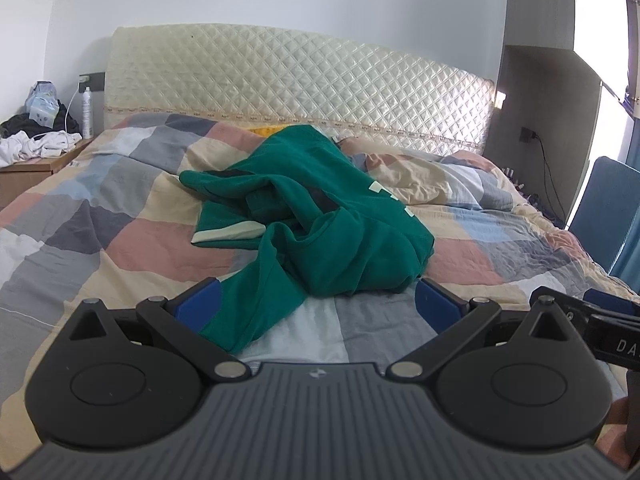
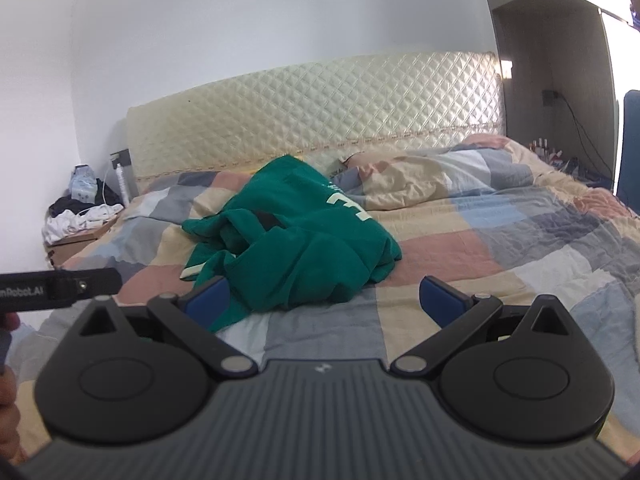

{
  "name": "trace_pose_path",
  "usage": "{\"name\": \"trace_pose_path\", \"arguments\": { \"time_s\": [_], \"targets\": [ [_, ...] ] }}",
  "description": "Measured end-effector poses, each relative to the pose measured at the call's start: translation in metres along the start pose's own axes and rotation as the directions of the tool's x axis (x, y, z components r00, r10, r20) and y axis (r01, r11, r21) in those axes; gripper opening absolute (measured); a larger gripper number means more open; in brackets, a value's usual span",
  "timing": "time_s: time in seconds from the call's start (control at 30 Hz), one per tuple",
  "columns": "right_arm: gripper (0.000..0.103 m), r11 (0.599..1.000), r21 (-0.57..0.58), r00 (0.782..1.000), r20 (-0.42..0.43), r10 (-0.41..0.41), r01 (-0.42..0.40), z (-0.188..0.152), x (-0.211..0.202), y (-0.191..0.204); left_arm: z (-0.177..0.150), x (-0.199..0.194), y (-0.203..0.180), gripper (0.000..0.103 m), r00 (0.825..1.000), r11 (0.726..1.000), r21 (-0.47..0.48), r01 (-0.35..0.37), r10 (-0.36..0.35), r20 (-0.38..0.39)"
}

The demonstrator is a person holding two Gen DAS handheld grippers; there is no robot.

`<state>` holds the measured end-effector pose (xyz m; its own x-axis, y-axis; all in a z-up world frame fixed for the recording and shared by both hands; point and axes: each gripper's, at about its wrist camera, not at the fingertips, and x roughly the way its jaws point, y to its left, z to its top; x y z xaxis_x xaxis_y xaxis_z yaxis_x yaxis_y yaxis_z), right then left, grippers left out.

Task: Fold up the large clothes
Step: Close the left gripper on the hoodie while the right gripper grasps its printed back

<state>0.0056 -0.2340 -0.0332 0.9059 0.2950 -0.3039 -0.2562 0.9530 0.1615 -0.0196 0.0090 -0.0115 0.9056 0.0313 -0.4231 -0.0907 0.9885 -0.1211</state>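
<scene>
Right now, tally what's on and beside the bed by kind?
Green garment, crumpled on the bed: 1
Patchwork quilt: 1
Quilted headboard: 1
Nightstand with a clothes pile: 1
White spray bottle: 1
Open claws, left claw and right claw: 2
Total: 7

Green sweatshirt (image 1: 320, 216), white print, crumpled on patchwork bedspread (image 1: 120, 216)

the left gripper (image 1: 318, 300) and right gripper (image 2: 326, 298) look alike: ribbed grey body with a small pale logo, two round black discs, black link arms on silver pins, blue pads (image 1: 199, 303) on the fingers. white lettering (partly cut off) marks each gripper's black side.
</scene>
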Motion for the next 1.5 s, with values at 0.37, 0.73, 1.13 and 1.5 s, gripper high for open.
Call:
{"name": "trace_pose_path", "arguments": {
  "time_s": [0.37, 0.73, 1.13, 1.5],
  "targets": [
    [0.103, 0.999, 0.031, 0.997, -0.074, -0.033, 0.036, 0.022, 0.051, -0.003, 0.036, 0.071, -0.001, 0.103, 0.997, 1.000, 0.005, 0.016, -0.015, -0.069],
    [0.103, 0.965, 0.263, 0.982, -0.185, 0.037, 0.013, 0.051, 0.169, -0.036, 0.081, 0.200, 0.030, 0.103, 0.993, 0.991, -0.133, 0.012, -0.027, -0.114],
    [0.101, 0.918, 0.390, 0.984, -0.123, 0.126, -0.069, -0.005, 0.266, -0.060, 0.035, 0.315, 0.051, 0.103, 0.979, 0.988, -0.113, 0.103, -0.121, -0.164],
    [0.043, 0.890, 0.444, 0.973, -0.139, 0.185, -0.105, -0.025, 0.327, -0.083, 0.026, 0.371, 0.053, 0.079, 0.963, 0.952, -0.224, 0.208, -0.239, -0.123]
  ]
}}
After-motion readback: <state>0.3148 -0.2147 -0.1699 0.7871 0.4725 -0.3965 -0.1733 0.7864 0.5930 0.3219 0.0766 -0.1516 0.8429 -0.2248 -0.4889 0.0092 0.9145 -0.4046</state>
